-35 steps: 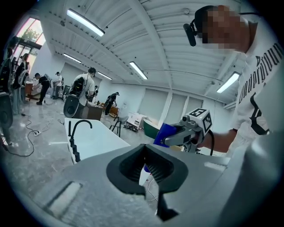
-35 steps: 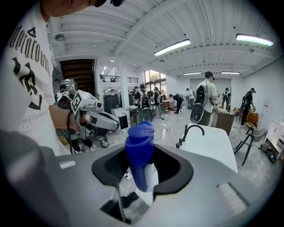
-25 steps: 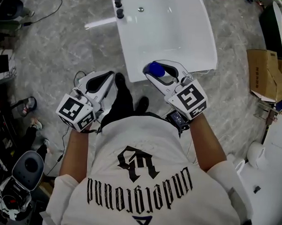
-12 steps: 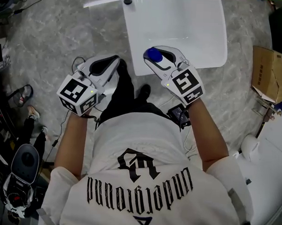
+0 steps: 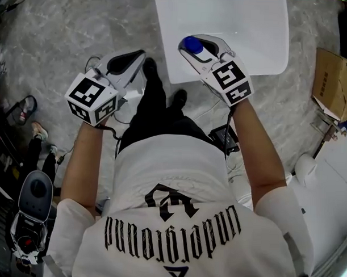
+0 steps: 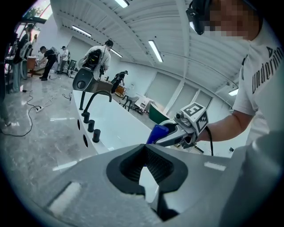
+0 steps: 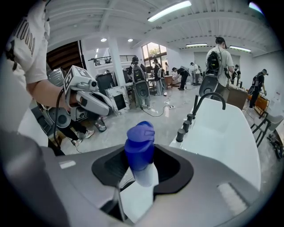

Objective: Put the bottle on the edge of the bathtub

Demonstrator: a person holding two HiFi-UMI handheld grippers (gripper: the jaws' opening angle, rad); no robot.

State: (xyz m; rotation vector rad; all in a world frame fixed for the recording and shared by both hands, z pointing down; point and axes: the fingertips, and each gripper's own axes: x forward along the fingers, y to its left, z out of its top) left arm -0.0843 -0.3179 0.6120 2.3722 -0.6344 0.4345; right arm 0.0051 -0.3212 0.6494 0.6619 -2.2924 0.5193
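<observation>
A white bottle with a blue cap (image 7: 140, 148) stands upright between the black pads of my right gripper (image 7: 141, 155), which is shut on it. From the head view the blue cap (image 5: 191, 45) and right gripper (image 5: 187, 44) hang over the near end of the white bathtub (image 5: 251, 30). My left gripper (image 5: 140, 56) is over the floor just left of the tub. Its jaws (image 6: 145, 153) meet at the tips with nothing between them. The left gripper view also shows the bottle (image 6: 159, 133) above the tub's rim (image 6: 111, 126).
A black faucet (image 6: 91, 91) and several black knobs (image 6: 91, 126) line the tub's left rim. A cardboard box (image 5: 334, 84) lies to the right, with cables and a round device (image 5: 34, 201) on the marble floor at the left. People work in the background.
Both grippers have moved forward and down toward the tub's near end. The bottle stays in the right gripper. The left gripper is still empty.
</observation>
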